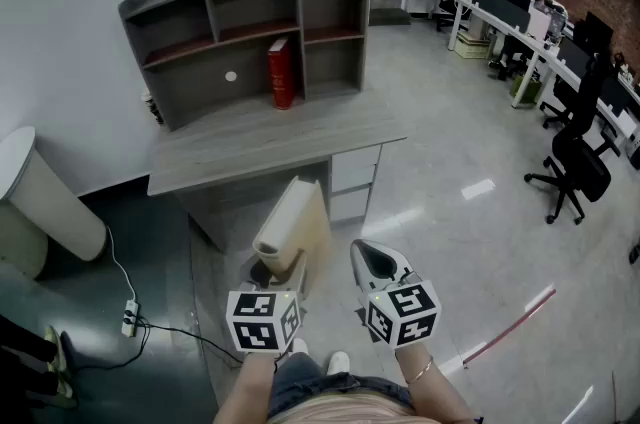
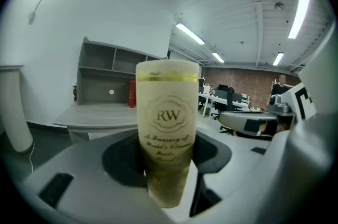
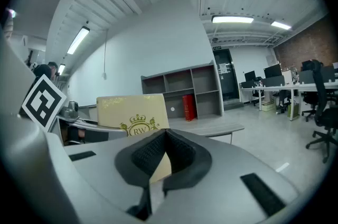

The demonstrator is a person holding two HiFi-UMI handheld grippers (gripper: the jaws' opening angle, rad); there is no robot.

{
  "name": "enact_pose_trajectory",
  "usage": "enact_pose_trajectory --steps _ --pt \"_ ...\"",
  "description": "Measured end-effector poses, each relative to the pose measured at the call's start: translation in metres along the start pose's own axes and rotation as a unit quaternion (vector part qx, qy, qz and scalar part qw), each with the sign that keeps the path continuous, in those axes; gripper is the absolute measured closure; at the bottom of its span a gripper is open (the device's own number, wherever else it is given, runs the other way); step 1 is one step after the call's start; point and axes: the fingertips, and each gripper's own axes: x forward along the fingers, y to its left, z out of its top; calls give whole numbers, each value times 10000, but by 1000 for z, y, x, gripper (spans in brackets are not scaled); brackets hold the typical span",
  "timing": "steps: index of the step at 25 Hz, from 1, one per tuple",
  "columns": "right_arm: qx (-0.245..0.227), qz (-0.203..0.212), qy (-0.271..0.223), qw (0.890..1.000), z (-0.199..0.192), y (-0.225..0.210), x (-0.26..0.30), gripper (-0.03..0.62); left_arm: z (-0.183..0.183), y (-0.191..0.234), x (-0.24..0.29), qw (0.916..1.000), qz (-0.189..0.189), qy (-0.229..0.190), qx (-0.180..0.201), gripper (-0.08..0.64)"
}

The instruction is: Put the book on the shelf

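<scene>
Cream hardback book upright in left gripper, jaws spread wide, clamping its lower end. Right gripper pressed together, empty. Shelf unit at 12 o'clock, well apart. Judgement: stiff, fairly heavy, glossy cover may slip; grip deep across covers near spine.

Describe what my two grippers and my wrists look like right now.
The left gripper and right gripper both have smooth, rounded, light grey plastic bodies. Each carries a white cube printed with black square markers. The jaws are lined with dark, ribbed pads. No cables show. A thin bracelet circles the right wrist, and no sleeves are visible.
</scene>
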Motion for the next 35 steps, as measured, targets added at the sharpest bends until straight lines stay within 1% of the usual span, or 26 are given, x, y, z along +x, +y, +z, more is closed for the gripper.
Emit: enact_pose_trajectory --steps 4,11,16,20,24,27,30,35 --pt "64 -54 41 10000 -3 -6 -4 583 -1 -7 5 10000 -62 56 23 339" --pt "129 -107 57 9998 -5 -15 -4 583 0 -8 13 10000 -42 69 15 339" --pt "386 24 -43 9992 -4 -20 -3 583 6 -2 21 10000 76 40 -6 339" --pt "363 110 47 9993 -6 -23 -1 583 14 3 26 9999 162 5 -16 339" --pt "374 117 25 9992 -5 -30 3 583 23 10 35 9995 309 -73 -36 339" --pt "444 39 38 9990 -5 -39 7 583 29 15 42 9991 411 -78 -45 339" --pt "537 -54 49 9985 -5 -50 12 583 34 16 52 9991 424 -64 -40 339" --pt "551 -115 31 9984 0 -68 30 583 44 22 78 9991 423 -84 -43 339"
